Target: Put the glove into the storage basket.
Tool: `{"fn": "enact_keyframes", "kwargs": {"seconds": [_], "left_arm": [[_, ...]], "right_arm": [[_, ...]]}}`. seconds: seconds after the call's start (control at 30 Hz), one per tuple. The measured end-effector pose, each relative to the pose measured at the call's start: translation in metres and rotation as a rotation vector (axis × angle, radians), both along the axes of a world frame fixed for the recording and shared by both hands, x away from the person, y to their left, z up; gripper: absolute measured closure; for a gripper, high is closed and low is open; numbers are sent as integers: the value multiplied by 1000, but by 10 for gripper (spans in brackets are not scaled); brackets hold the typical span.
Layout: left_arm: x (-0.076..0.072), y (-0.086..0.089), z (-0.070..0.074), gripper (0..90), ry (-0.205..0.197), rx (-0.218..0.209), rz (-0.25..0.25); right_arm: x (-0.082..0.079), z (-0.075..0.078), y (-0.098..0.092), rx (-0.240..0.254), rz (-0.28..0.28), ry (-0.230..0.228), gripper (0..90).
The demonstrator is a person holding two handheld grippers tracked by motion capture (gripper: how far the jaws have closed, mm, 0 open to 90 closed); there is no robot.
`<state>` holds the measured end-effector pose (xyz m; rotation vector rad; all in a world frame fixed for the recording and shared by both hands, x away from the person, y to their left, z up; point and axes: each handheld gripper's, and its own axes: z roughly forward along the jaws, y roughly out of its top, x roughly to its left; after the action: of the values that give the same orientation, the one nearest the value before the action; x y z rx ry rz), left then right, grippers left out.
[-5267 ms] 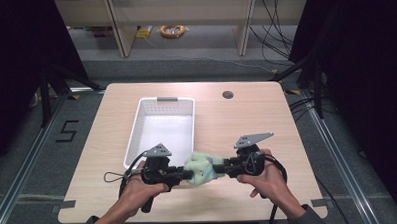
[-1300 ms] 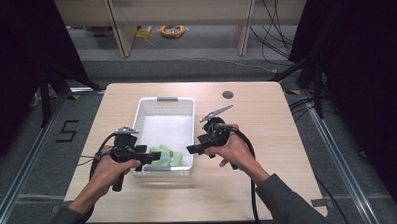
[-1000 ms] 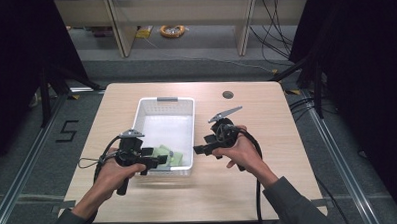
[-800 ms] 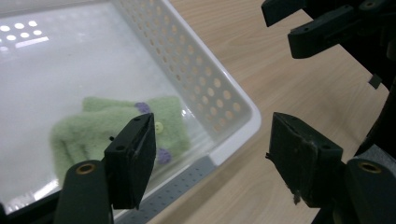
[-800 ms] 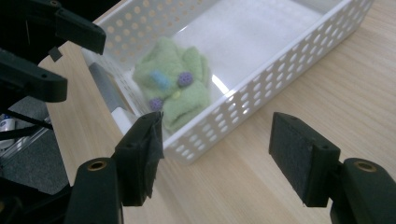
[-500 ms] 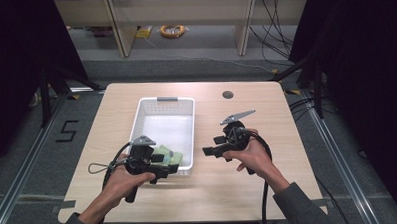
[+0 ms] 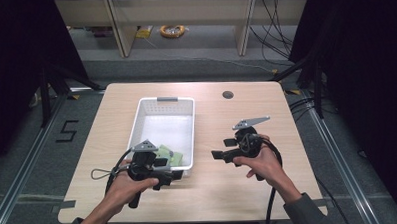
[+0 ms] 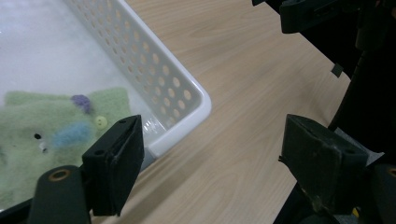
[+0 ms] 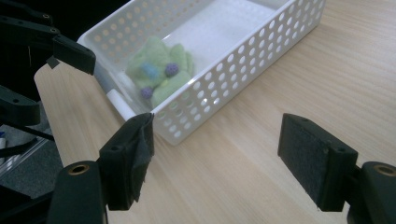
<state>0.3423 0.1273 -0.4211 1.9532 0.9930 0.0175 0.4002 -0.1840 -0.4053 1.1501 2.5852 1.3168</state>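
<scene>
Wooden table [image 7: 266,114] with a white basket [image 7: 186,105] in the middle.
Green felt toy [image 7: 169,155] lies inside (near end); left gripper [image 7: 174,174] and right gripper [image 7: 220,149] have just been opening, both wide, holding nothing.

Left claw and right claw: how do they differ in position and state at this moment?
The left claw sits at the near corner of the white perforated plastic basket, close to the green felt toy lying inside; the right claw is off to the basket's side over the bare light wooden table. The left claw's body overlaps the basket's near rim; the right one stands apart. Both are open, empty, and have just been opening.
</scene>
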Motion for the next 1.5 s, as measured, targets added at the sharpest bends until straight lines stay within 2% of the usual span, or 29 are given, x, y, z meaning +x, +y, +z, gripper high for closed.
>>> {"fn": "enact_keyframes", "kwargs": {"seconds": [0.13,0.17,0.2,0.23,0.27,0.3,0.37,0.47,0.5,0.7,0.77,0.8,0.83,0.9,0.97,1.0,1.03,1.1,1.13,1.2,1.23,1.27,1.3,1.33,1.37,1.43,1.47,1.5], "left_arm": [[-6,-4,-1,209,-18,-2,-13],[-7,-5,-2,209,-24,-2,-10],[-9,-6,-3,209,-25,-8,-7],[-9,-6,-3,209,-25,-6,-14],[-11,-7,-5,209,-23,-17,-13],[-11,-7,-5,209,-25,-14,-18],[-13,-8,-7,209,-28,-19,-19],[-16,-10,-9,207,-39,-26,-29],[-18,-10,-10,206,-41,-25,-30],[-26,-16,-18,203,-61,-35,-43],[-29,-18,-20,204,-74,-30,-42],[-30,-18,-20,204,-67,-33,-55],[-30,-19,-21,204,-68,-33,-64],[-33,-22,-23,204,-69,-36,-62],[-34,-23,-25,203,-66,-40,-76],[-35,-24,-27,204,-64,-37,-78],[-36,-25,-28,203,-61,-48,-74],[-37,-26,-32,204,-59,-43,-76],[-38,-26,-34,203,-62,-43,-75],[-39,-25,-36,204,-64,-38,-69],[-39,-25,-37,204,-66,-42,-75],[-40,-25,-38,203,-68,-43,-68],[-40,-24,-39,204,-72,-37,-74],[-40,-25,-40,204,-73,-38,-68],[-41,-25,-41,203,-74,-35,-71],[-42,-26,-43,204,-78,-33,-65],[-43,-25,-44,203,-81,-25,-69],[-44,-25,-45,204,-80,-18,-62]], "right_arm": [[-9,-2,-4,25,-9,15,280],[-11,-2,-7,15,-7,-5,280],[-12,-3,-8,25,-9,-12,280],[-16,-4,-8,34,-13,4,280],[-16,-5,-11,35,0,-18,278],[-20,-6,-12,41,-13,-2,278],[-23,-9,-16,39,-4,-24,277],[-30,-13,-19,50,-20,-16,275],[-30,-15,-21,35,-8,-43,275],[-40,-28,-30,56,-29,0,270],[-41,-31,-34,56,-32,-15,264],[-41,-33,-35,58,-29,-22,262],[-43,-34,-35,71,-36,-5,260],[-43,-37,-38,69,-30,-25,252],[-46,-38,-40,80,-35,-4,250],[-45,-40,-41,85,-15,-26,250],[-47,-41,-42,84,-30,-21,247],[-50,-42,-42,82,-39,-5,245],[-53,-43,-42,92,-43,17,243],[-54,-47,-44,93,-42,-4,240],[-58,-47,-45,79,-55,11,238],[-58,-49,-45,93,-42,11,237],[-58,-52,-46,98,-32,-16,236],[-58,-53,-48,77,-29,-23,235],[-58,-56,-48,99,-13,-20,234],[-62,-57,-51,85,-38,6,234],[-63,-59,-50,96,-41,20,234],[-62,-60,-52,80,-36,2,234]]}}
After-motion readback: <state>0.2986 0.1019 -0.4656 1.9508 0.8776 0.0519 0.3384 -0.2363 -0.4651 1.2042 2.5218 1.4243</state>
